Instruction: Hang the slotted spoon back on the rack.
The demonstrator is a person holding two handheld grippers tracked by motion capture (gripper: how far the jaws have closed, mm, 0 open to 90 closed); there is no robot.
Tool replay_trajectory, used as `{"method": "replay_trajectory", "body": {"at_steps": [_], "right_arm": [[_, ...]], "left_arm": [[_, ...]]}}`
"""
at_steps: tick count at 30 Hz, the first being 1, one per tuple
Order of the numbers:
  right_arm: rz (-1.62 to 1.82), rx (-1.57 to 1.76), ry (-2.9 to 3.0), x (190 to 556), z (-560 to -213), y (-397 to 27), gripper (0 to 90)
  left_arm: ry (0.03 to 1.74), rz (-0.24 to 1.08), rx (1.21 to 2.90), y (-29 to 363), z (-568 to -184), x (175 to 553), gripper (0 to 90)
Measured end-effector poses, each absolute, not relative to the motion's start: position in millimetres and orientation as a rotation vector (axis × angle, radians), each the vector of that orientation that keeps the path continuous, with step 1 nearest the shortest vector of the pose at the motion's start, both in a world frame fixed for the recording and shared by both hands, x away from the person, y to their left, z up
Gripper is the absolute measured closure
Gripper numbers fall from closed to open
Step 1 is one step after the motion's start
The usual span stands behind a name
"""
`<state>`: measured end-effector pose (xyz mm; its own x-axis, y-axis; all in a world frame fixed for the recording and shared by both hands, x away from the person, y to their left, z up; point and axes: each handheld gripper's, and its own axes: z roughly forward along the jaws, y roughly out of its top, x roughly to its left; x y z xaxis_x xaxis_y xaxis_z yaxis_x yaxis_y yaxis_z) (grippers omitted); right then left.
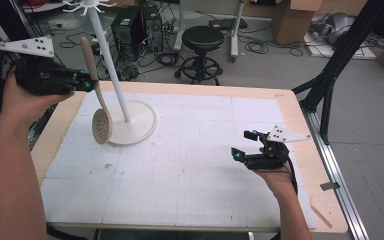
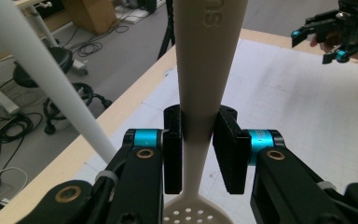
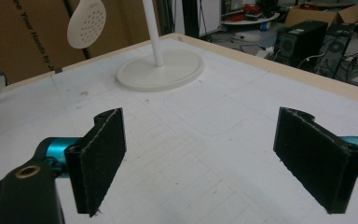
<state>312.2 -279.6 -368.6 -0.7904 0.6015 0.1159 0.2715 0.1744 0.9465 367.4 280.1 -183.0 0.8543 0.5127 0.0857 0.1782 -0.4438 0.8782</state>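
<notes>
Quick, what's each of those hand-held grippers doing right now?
Left hand-held gripper: closed on the slotted spoon, held off the table.
Right hand-held gripper: open, holding nothing.

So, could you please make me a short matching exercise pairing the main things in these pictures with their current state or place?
Things:
1. left hand-held gripper
2. right hand-held gripper
3. slotted spoon
4. white stand

States:
A. open, holding nothing
B. standing on the white mat by its round base
C. shut on a handle
D. hanging bowl-down above the table

Pairs: 1-C, 2-A, 3-D, 4-B
</notes>
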Motion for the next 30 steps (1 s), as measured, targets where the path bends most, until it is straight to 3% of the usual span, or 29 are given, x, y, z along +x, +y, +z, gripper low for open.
{"method": "replay_trajectory", "body": {"at_steps": [30], "right_arm": [[1.649,0.863,2.159,312.1,-371.9,-287.0,16.3]], "left_arm": [[0.747,0.516,1.955,326.6,-158.9,415.0,74.0]]}}
